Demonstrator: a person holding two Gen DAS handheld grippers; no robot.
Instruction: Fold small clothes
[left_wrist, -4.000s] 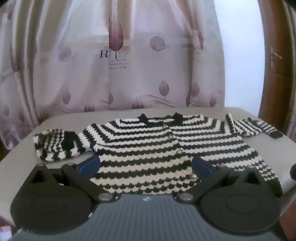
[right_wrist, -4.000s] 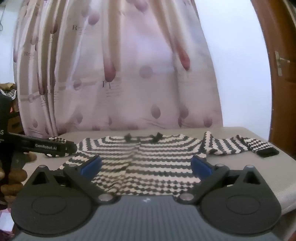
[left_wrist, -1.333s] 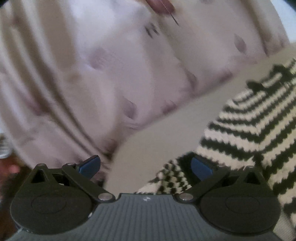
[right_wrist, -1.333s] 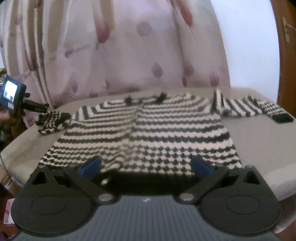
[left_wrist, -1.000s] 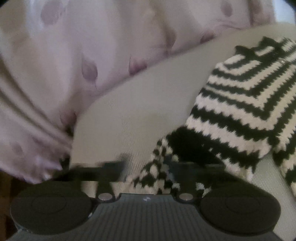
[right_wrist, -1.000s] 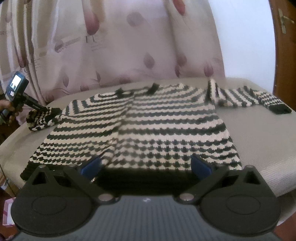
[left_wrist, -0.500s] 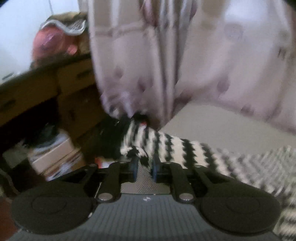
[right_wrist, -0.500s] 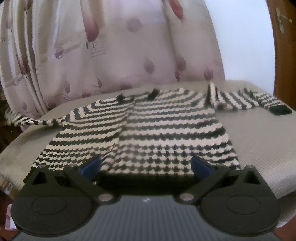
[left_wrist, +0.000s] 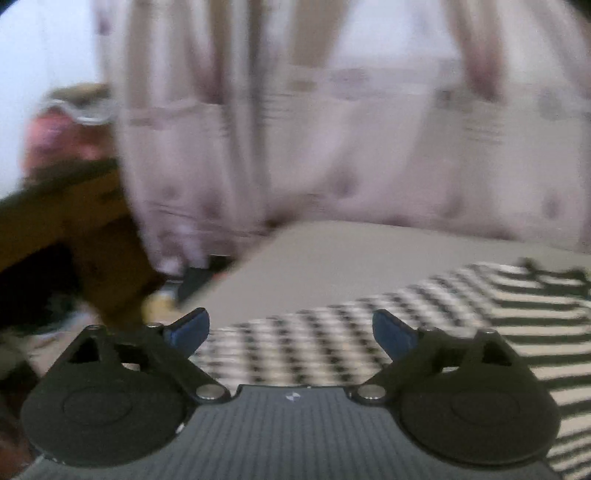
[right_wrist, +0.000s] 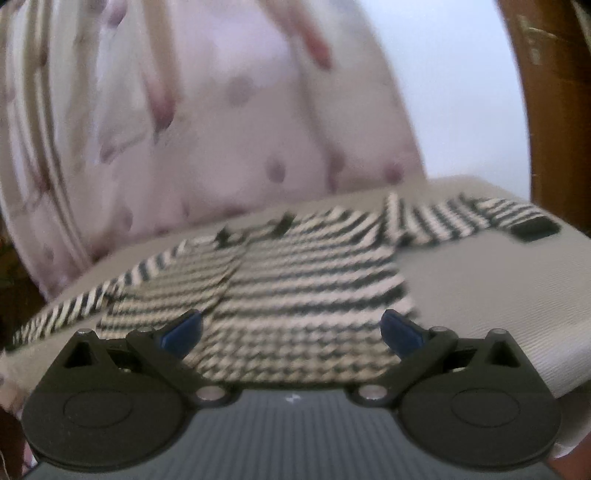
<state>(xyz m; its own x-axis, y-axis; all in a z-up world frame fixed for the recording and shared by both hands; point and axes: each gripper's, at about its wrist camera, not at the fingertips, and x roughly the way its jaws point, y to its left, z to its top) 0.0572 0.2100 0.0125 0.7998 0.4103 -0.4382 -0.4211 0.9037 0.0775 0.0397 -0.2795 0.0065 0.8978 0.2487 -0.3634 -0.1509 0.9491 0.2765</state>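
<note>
Left tongs (left_wrist: 291, 330) are opening as I watch, blue pads swinging wide, and the striped sleeve (left_wrist: 303, 347) lies below the gap between them, free of both pads. Right tongs (right_wrist: 291, 332) stand spread too, gripping nothing, hovering over the hem of the striped cardigan (right_wrist: 295, 295).

My read is that I am at the sleeve stage of the fold: both sleeves lie stretched out flat and nothing is folded yet. To do this step well, I would take the left sleeve near its cuff, carry it low across the chest toward 3 o'clock and lay it flat before letting go, so the knit does not bunch. The wool looks soft and stretchy, so a pull from one corner could drag the whole body askew; the right tongs could pin the hem meanwhile.

Counting outward from me: 2 tongs, 1 cardigan on the grey surface (right_wrist: 461, 273), with 2 sleeves, the left one running out toward 9 o'clock in the right view (right_wrist: 74, 310) and the right sleeve (right_wrist: 461, 218) toward 2 o'clock, ending in 1 dark cuff (right_wrist: 533, 227). Beyond, at 12 o'clock, hangs 1 pink curtain (right_wrist: 240, 129), and 1 brown door (right_wrist: 554, 110) stands at 2 o'clock.
</note>
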